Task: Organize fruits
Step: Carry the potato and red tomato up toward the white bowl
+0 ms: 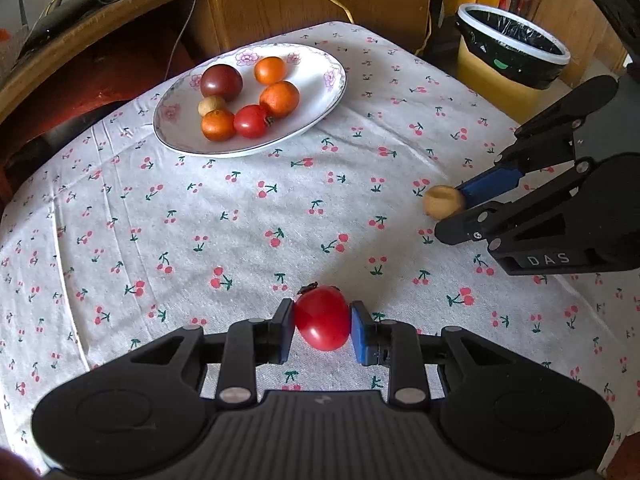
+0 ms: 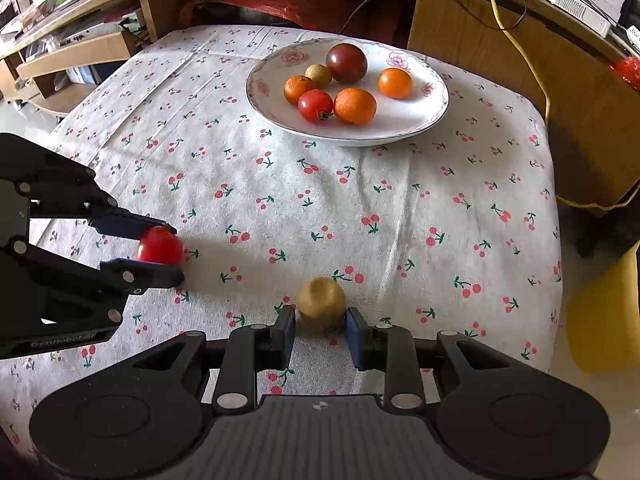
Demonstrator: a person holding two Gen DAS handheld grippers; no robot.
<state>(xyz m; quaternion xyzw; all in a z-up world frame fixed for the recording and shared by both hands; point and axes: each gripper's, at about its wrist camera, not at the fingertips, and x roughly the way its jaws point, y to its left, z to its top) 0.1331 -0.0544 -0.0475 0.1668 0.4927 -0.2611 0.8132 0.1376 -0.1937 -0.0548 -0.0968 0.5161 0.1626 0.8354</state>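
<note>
Fingers of the left gripper [image 1: 323, 330] pinch a glossy red tomato [image 1: 323, 317] between blue pads at the bottom centre of the left wrist view, its dark stem pointing up and left. At the bottom centre of the right wrist view, the right gripper [image 2: 321, 330] clasps a small round tan fruit [image 2: 321, 303] with a dull, rough skin, resting on the cloth. Each tool shows in the other's view, at the side edge, black and angular with jointed links. Under both lies a white tablecloth [image 1: 240, 220], wrinkled and printed with small red cherries. Bare cloth lies between the grippers and the plate [image 1: 320, 108]. Farther up the frame that oval white china plate, rimmed with pink flowers, holds three orange fruits, one red tomato, one dark purplish tomato and a small tan fruit, bunched together. Beyond, at the upper right of the left wrist view, stands a yellow bin [image 1: 500, 88] lined with a black bag; wooden furniture and loose cables fill the top.
</note>
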